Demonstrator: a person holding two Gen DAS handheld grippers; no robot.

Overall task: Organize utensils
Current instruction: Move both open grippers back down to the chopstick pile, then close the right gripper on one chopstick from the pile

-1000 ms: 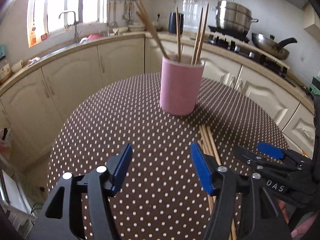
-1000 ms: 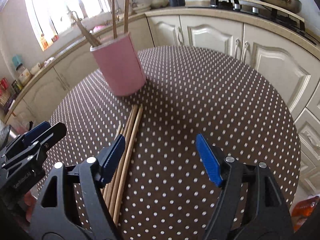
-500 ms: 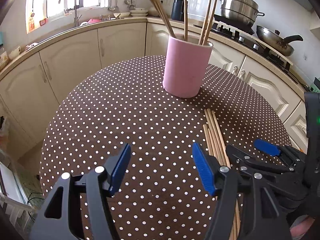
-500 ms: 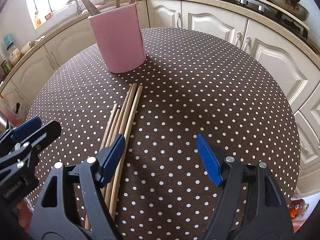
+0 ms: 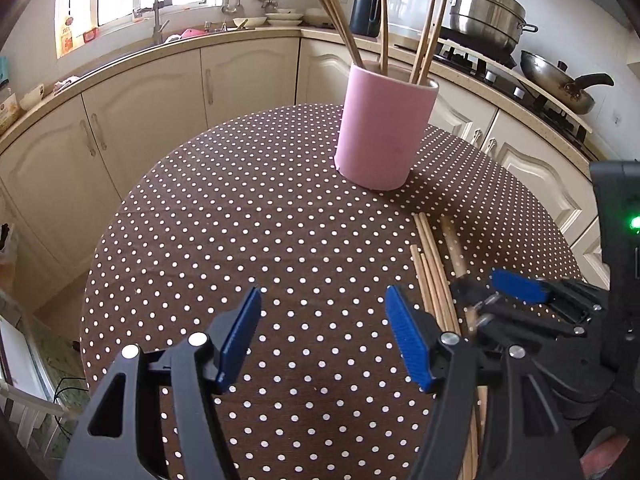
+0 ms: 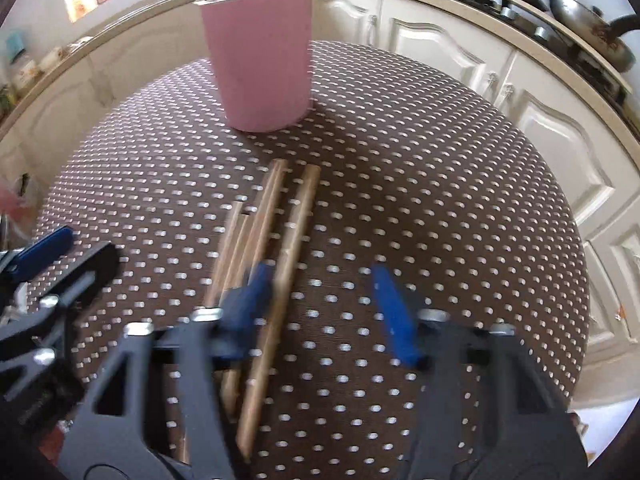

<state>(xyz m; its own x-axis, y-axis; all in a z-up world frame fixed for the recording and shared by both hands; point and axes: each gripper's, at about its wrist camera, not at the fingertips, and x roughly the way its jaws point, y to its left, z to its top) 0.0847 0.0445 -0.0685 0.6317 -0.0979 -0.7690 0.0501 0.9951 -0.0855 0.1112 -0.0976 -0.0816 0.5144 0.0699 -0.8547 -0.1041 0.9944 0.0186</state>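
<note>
**Loose chopsticks straddled, not yet gripped**

The chopsticks lie bundled on the table, near the pink holder. The right gripper is held wide open, empty, over one stick; neighbours could be scattered on closing. The left gripper hangs open, empty.

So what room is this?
A home kitchen, most likely: there's a sink tap by the window, a steamer pot and a wok on the stove, and cupboards all around.
</note>
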